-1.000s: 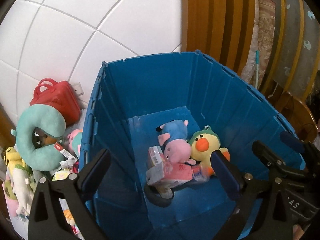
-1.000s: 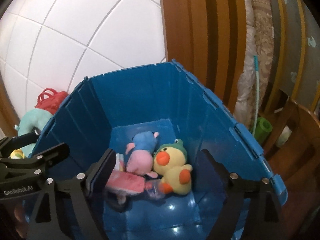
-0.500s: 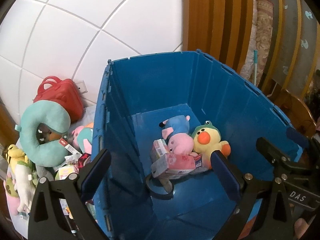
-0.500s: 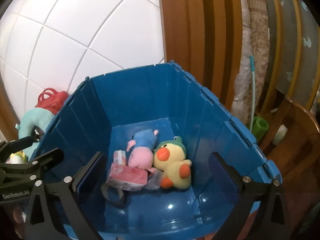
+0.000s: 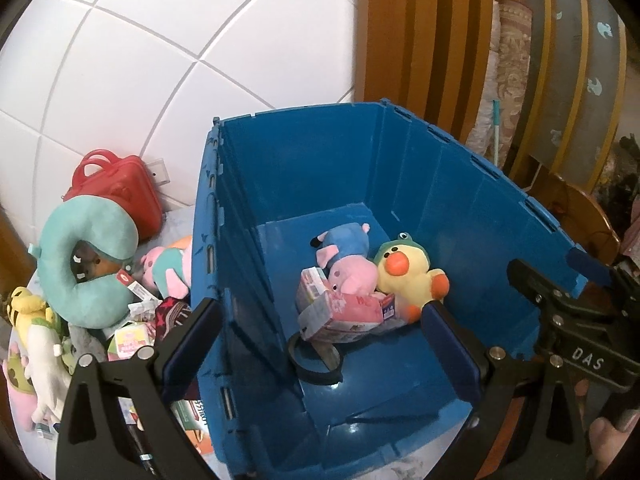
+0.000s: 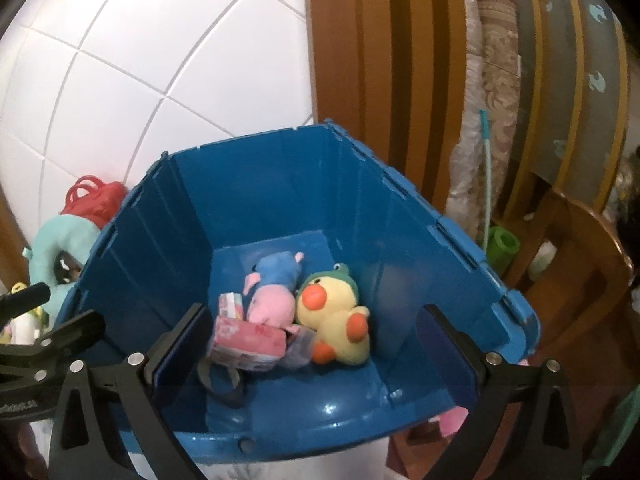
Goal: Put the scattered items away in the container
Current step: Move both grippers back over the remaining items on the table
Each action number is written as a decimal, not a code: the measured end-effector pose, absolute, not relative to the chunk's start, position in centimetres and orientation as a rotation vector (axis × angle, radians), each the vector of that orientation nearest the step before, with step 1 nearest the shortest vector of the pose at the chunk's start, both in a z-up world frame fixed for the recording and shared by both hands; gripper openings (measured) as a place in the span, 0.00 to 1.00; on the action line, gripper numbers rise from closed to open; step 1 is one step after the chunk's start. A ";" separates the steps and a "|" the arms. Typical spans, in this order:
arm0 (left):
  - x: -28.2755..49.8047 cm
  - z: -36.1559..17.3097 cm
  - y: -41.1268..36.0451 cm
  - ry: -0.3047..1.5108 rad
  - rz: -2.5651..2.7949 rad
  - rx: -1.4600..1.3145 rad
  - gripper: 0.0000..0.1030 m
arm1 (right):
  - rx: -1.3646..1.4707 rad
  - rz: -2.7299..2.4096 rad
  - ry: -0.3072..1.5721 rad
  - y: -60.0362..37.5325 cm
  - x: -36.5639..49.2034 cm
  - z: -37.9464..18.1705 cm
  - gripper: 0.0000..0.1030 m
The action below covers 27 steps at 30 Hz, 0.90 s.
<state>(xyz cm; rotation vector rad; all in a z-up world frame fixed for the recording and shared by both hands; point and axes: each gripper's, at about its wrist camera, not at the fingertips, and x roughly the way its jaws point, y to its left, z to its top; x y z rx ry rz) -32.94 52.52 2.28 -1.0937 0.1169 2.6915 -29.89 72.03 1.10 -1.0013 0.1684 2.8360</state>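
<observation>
A deep blue crate (image 5: 472, 200) (image 6: 400, 216) holds a pink and blue pig plush (image 5: 344, 258) (image 6: 276, 284), a yellow duck plush (image 5: 408, 276) (image 6: 336, 312), a pink toy box (image 5: 344, 314) (image 6: 248, 340) and a dark strap (image 5: 316, 360). My left gripper (image 5: 320, 340) hangs open over the crate's left wall, nothing between its fingers. My right gripper (image 6: 316, 344) stands wide open above the crate's near rim, also with nothing in it. Left of the crate lie a teal neck pillow (image 5: 84, 256), a red case (image 5: 120, 192) and several plush toys (image 5: 168, 272).
White tiled wall behind the crate. Wooden panels (image 6: 380, 60) and a rolled rug (image 6: 492, 112) rise at the right, with a wooden chair (image 6: 580, 264) and a green roll (image 6: 502, 244) close to the crate's right side. Small boxes (image 5: 128, 340) lie among the toys.
The right gripper's jaws spread wider and the pink toy box now lies in the crate. Both grippers drew back, so the crate looks farther away; the left one shifted left.
</observation>
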 end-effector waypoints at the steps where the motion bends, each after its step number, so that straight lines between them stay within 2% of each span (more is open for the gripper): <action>1: -32.7 2.3 52.3 0.114 2.693 -1.092 0.98 | -1.005 2.835 0.170 72.0 -29.8 1.0 1.00; 14: -27.4 2.7 46.3 0.049 2.739 -1.025 0.98 | -0.994 2.896 0.129 66.9 -26.0 1.1 1.00; 27: -21.8 0.9 29.6 -0.042 2.846 -1.082 0.98 | -0.977 3.032 0.036 51.1 -22.2 1.8 1.00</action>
